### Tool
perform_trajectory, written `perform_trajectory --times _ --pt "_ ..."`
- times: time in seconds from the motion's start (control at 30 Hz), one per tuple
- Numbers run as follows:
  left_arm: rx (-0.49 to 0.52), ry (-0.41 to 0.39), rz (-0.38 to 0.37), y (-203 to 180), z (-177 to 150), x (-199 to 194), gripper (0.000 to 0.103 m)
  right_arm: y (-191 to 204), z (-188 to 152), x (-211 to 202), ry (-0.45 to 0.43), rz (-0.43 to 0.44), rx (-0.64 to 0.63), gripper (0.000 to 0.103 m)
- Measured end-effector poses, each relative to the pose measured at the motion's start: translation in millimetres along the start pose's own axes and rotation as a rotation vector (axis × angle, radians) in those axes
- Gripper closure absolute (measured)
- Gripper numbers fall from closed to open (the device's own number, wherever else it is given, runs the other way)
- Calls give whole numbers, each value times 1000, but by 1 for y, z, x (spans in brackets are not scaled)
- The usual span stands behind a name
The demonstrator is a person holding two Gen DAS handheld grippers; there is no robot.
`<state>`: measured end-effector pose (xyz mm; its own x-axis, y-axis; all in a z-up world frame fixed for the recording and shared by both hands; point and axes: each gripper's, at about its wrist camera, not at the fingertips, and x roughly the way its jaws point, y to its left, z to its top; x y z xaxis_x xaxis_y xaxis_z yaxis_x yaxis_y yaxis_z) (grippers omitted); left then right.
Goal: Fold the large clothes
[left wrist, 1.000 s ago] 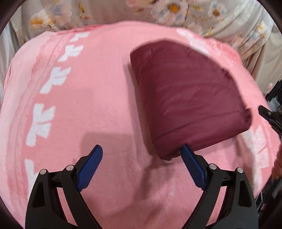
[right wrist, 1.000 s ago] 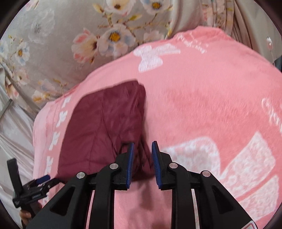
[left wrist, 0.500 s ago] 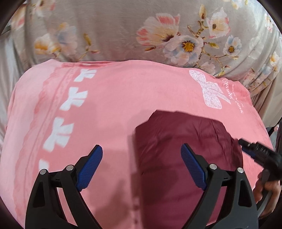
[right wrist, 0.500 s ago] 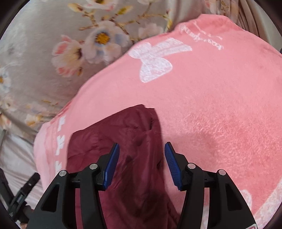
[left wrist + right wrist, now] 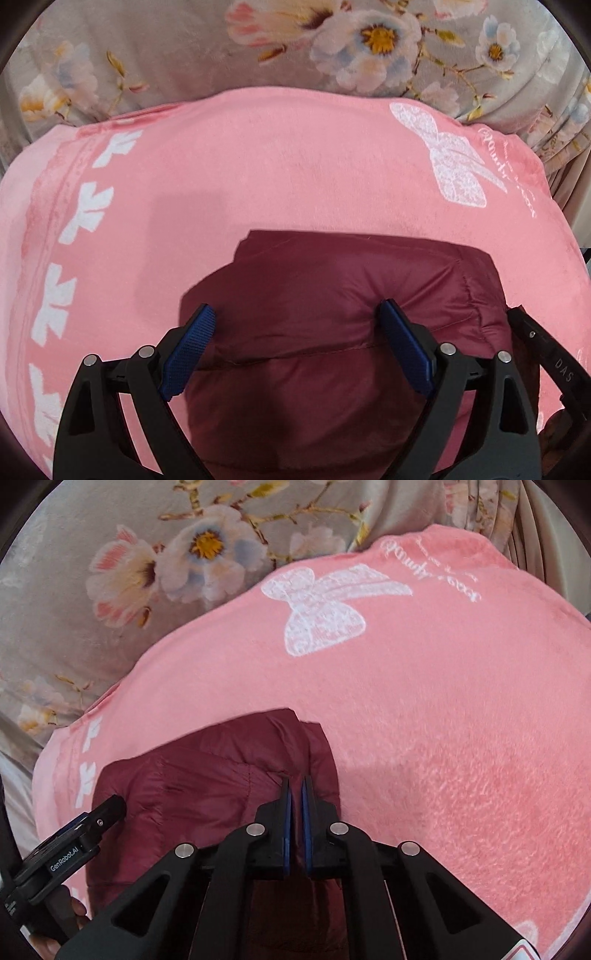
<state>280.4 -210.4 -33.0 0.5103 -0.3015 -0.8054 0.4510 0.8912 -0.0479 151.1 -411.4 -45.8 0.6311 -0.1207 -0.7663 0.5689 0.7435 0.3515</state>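
A folded maroon puffy garment (image 5: 332, 302) lies on a pink blanket (image 5: 258, 155). My left gripper (image 5: 295, 347) is open, its blue-padded fingers spread over the garment's near part, one pad near each side of a bulging fold. In the right wrist view the garment (image 5: 207, 786) lies lower left. My right gripper (image 5: 295, 801) has its fingers nearly together over the garment's right edge; no cloth shows clearly between the pads. The left gripper's body (image 5: 74, 845) shows at the lower left there, and the right gripper's finger (image 5: 535, 343) at the left view's right edge.
The pink blanket (image 5: 443, 701) with white bow prints (image 5: 321, 605) covers the surface. Grey floral bedding (image 5: 332, 44) lies beyond its far edge. A row of white bows (image 5: 85, 214) runs down the blanket's left border.
Both grippers have come in low over the garment. The right gripper opened half a second ago and has now closed to a narrow gap. The left gripper stayed open.
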Motion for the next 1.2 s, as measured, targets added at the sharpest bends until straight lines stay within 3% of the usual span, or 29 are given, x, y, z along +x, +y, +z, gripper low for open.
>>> perform_trajectory --times 0.3,0.6,1.2 --pt "10 -24 24 -6 -7 13 5 -13 -16 22 -2 36 7 98" --pt "37 -49 70 -13 -12 20 5 -2 -22 26 -42 -14 -65 98" --pt "58 -85 115 -20 -19 25 5 -8 -22 26 -45 35 -30 96"
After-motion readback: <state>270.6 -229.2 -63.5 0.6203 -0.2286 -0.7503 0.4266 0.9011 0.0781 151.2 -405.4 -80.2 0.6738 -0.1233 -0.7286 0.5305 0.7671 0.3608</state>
